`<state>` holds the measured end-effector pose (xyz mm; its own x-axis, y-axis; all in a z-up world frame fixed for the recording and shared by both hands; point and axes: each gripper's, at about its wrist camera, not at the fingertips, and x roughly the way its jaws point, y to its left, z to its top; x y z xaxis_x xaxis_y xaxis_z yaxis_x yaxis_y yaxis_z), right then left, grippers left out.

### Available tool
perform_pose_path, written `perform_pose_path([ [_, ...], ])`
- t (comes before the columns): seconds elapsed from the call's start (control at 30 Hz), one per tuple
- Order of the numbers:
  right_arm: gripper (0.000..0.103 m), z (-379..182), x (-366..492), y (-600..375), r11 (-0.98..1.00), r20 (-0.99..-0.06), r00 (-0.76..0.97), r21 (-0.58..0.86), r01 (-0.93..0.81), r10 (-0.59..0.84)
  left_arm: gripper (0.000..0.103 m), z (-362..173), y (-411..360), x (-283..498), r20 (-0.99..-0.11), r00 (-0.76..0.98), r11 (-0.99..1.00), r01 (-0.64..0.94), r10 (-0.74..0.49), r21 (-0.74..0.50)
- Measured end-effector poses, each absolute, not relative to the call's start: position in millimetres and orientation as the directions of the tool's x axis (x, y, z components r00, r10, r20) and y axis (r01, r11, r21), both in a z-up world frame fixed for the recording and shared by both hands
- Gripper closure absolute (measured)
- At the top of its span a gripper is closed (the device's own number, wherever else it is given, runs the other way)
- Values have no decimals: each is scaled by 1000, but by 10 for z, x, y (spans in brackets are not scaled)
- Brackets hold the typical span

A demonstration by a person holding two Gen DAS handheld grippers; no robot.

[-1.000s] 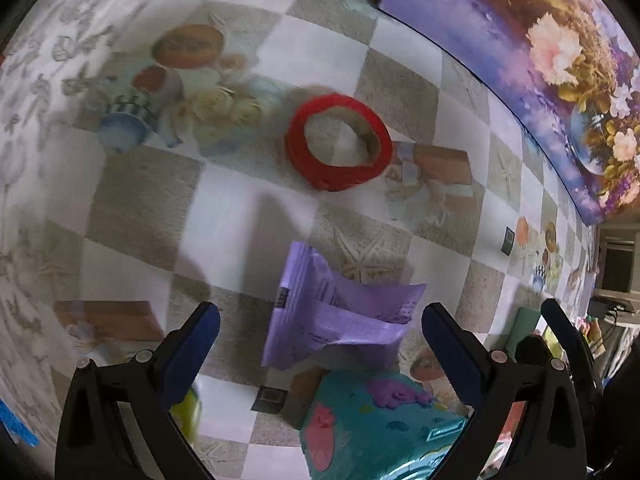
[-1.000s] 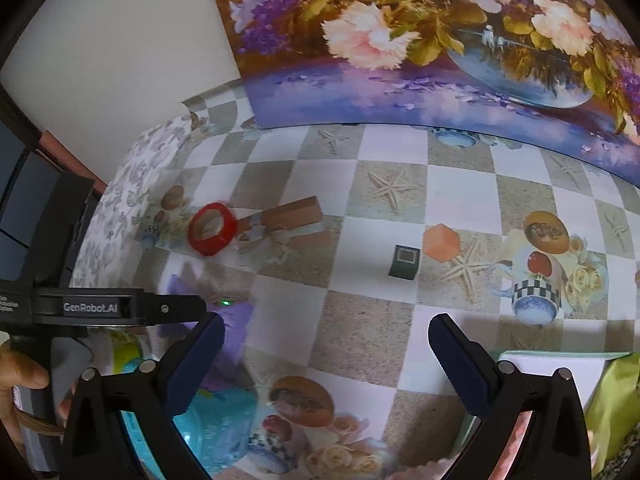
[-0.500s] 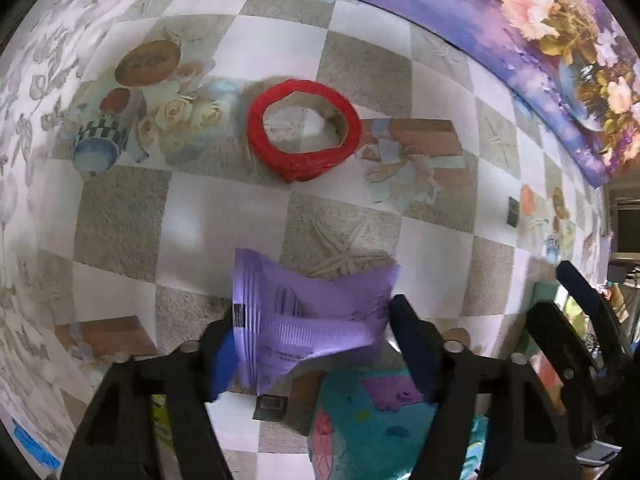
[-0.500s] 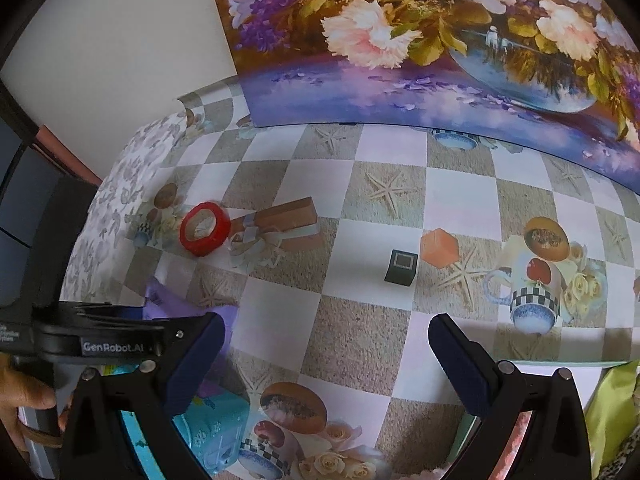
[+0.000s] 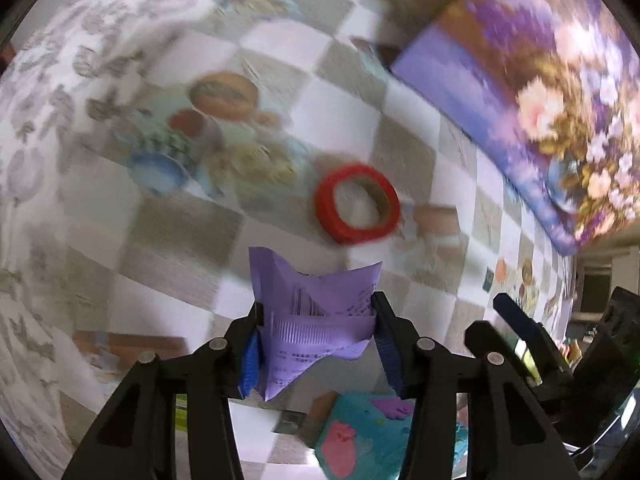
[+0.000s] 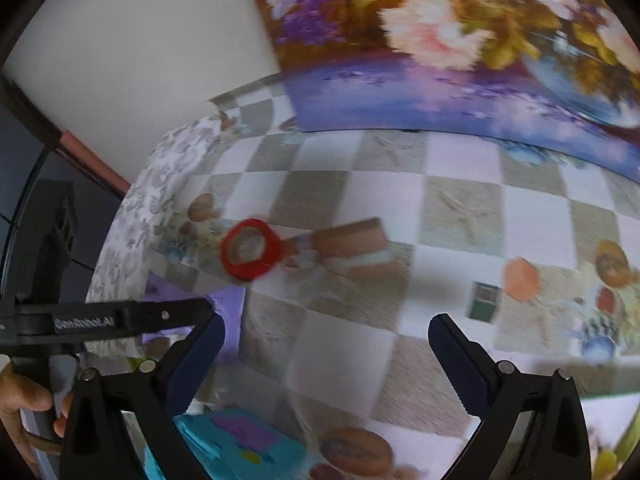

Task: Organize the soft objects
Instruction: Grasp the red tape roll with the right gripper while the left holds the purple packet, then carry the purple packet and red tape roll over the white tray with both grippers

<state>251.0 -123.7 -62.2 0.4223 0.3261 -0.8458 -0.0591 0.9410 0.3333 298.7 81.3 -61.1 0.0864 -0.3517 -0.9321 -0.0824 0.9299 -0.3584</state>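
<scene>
My left gripper [image 5: 316, 336] is shut on a crumpled purple packet [image 5: 316, 320] and holds it above the checkered tablecloth. A red ring [image 5: 356, 208] lies on the cloth beyond it. A teal soft pack [image 5: 372, 436] with pink and purple shapes lies below the gripper. In the right wrist view my right gripper [image 6: 326, 340] is open and empty above the cloth. The left gripper's arm [image 6: 120, 320] crosses at the left, with the purple packet [image 6: 228, 308] behind it. The red ring [image 6: 250, 254] and the teal pack [image 6: 240, 444] show there too.
A flower painting [image 6: 460, 40] stands along the table's far edge. A small dark green block [image 6: 484, 300] sits on the cloth at the right. A green and white item [image 6: 608, 456] lies at the lower right edge. The table's left edge [image 6: 132, 216] drops off.
My left gripper closed on the purple packet and lifted it off the cloth. The right gripper stayed open and shifted a little; both views are blurred with motion.
</scene>
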Motion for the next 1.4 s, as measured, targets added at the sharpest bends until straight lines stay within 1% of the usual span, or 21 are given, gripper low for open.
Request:
perform_pose_path([
  [0.1, 1, -649, 2580, -1064, 941, -843, 421, 320, -109, 335, 52, -527, 998, 3012, -923, 122, 920, -104, -365, -377],
  [0.23, 7, -673, 2675, -850, 932, -835, 414, 305, -197, 361, 52, -443, 1215, 3063, -903, 172, 898, -138, -393, -418],
  [0.37, 11, -718, 2783, -669, 925, -846, 399, 252, -285, 354, 52, -368, 1426, 3066, -889, 205, 881, -163, -410, -444],
  [0.57, 16, -810, 2955, -480, 900, -867, 349, 217, -379, 356, 52, -363, 1655, 3096, -867, 243, 855, -194, -434, -482],
  [0.77, 18, -965, 3053, -281, 892, -901, 322, 135, -430, 292, 52, -429, 1850, 3092, -856, 260, 834, -225, -448, -504],
  [0.8, 22, -988, 3057, -258, 892, -903, 322, 124, -435, 283, 52, -447, 1867, 3089, -855, 260, 832, -228, -449, -506],
  [0.87, 24, -1012, 3063, -224, 893, -905, 332, 103, -439, 268, 52, -492, 1916, 3084, -855, 258, 827, -241, -450, -508],
  [0.9, 28, -1006, 3062, -212, 893, -903, 338, 97, -440, 265, 52, -512, 1934, 3083, -854, 258, 824, -247, -451, -510],
  [0.93, 38, -1005, 3064, -199, 893, -902, 342, 95, -440, 264, 52, -528, 1939, 3086, -854, 257, 823, -250, -452, -510],
  [0.97, 45, -1002, 3065, -187, 893, -900, 347, 91, -440, 263, 52, -541, 1954, 3082, -854, 258, 821, -253, -453, -512],
  [1.2, 46, -950, 2982, -185, 898, -900, 371, 48, -437, 228, 52, -489, 1954, 3050, -856, 263, 823, -257, -445, -506],
  [1.4, 46, -689, 2820, -473, 919, -890, 406, 35, -392, 206, 52, -251, 1819, 2959, -847, 287, 820, -246, -447, -516],
])
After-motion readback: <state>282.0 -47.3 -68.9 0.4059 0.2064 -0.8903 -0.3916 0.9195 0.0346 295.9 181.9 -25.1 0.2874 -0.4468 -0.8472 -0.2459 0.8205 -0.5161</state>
